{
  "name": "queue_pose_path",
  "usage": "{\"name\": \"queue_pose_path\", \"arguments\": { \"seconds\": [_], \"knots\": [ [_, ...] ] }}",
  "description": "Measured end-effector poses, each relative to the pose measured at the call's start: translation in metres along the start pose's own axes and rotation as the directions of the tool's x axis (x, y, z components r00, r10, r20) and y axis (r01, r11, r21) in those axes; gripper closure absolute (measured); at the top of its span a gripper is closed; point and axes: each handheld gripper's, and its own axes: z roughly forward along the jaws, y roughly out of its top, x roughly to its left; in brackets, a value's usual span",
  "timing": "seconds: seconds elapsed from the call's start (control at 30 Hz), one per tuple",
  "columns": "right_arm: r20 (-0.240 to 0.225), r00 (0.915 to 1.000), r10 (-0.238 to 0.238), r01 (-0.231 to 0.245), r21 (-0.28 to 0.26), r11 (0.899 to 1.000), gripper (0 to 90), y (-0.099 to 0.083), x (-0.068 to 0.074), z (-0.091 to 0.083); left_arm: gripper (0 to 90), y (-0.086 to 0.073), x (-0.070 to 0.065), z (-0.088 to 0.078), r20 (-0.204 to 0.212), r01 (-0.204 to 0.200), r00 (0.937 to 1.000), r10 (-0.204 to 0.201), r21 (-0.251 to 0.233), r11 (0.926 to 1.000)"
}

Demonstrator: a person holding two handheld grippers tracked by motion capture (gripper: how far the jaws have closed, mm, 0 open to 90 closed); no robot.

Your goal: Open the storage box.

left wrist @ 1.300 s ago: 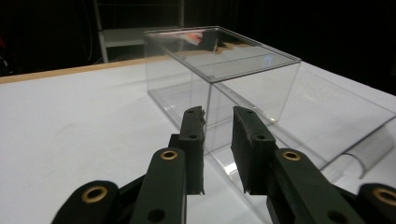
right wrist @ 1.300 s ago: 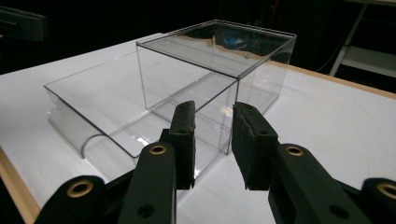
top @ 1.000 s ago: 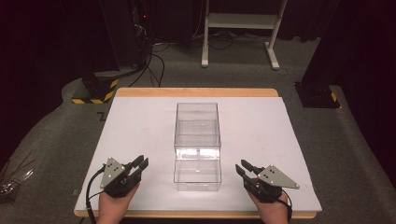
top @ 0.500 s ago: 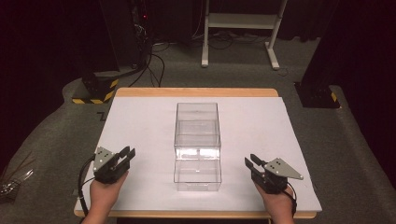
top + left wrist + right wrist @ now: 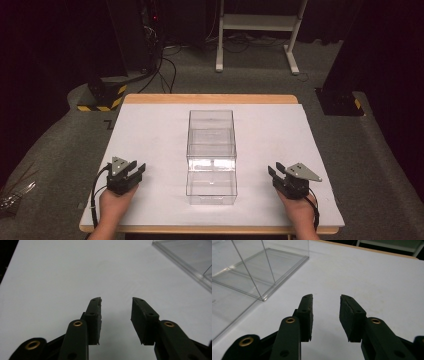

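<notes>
High view: clear box (image 5: 211, 156) sits mid white surface (image 5: 150, 130); your left gripper (image 5: 131, 170) is left of the box, your right gripper (image 5: 274, 171) right of it, both well apart from it. Left gripper view: jaws apart, nothing between, box corner (image 5: 190, 262) upper right. Right gripper view: jaws apart, empty, box (image 5: 249, 267) upper left.

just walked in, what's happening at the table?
A person holds a gripper in each hand over a white table. The left gripper and right gripper sit either side of a clear plastic box in the middle, both open and holding nothing. Neither touches the box. It looks empty, with a second clear section at its near end. Nothing is being handled right now.
</notes>
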Motion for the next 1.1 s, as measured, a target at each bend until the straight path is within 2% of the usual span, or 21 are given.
{"name": "queue_pose_path", "arguments": {
  "seconds": [0.03,0.1,0.13,0.47,0.57,0.63,0.73,0.87,1.03,1.1],
  "knots": [
    [0.008,1.0,0.005,-0.005,0.011,1.0,61.5,-0.003,-0.003,0.001,57.5,-0.001,0.001,0.003,-0.01,0.005,0.9999,-0.005,0.027,0.9996],
    [0.013,0.9999,0.01,-0.01,0.017,1.0,60.5,-0.004,-0.004,0.002,54.8,-0.002,0.001,0.004,-0.013,0.012,0.9998,-0.011,0.032,0.9994],
    [0.025,0.9995,0.019,-0.02,0.039,0.999,58.8,-0.008,-0.008,0.004,53.7,-0.002,0.003,0.006,-0.015,0.017,0.9998,-0.016,0.046,0.9988],
    [0.094,0.9952,0.026,-0.037,0.121,0.992,53.9,-0.02,-0.022,0.009,46.0,-0.006,0.001,0.009,-0.028,-0.003,0.9996,0.005,0.092,0.9958],
    [0.093,0.9953,0.025,-0.039,0.143,0.989,53.5,-0.022,-0.022,0.012,42.9,-0.006,0.001,0.011,-0.019,-0.009,0.9997,0.012,0.108,0.9941],
    [0.092,0.9955,0.023,-0.037,0.16,0.986,52.7,-0.023,-0.022,0.013,39.7,-0.006,0.001,0.011,-0.017,-0.002,0.9999,0.003,0.106,0.9944],
    [0.089,0.9959,0.014,-0.029,0.172,0.985,50.2,-0.024,-0.022,0.015,38.7,-0.006,0.001,0.011,-0.017,-0.012,0.9998,0.013,0.108,0.9941],
    [0.074,0.9971,0.016,-0.032,0.217,0.976,45.5,-0.023,-0.022,0.019,36.1,-0.007,0.001,0.012,-0.004,-0.01,0.9999,0.011,0.11,0.9938],
    [0.078,0.9969,0.006,-0.023,0.222,0.975,44.4,-0.023,-0.022,0.02,35.0,-0.007,0.0,0.012,-0.003,-0.013,0.9999,0.014,0.11,0.9938],
    [0.079,0.9967,0.019,-0.036,0.225,0.974,43.7,-0.023,-0.022,0.02,35.0,-0.007,0.0,0.012,-0.003,-0.016,0.9999,0.016,0.11,0.9938]
  ]
}}
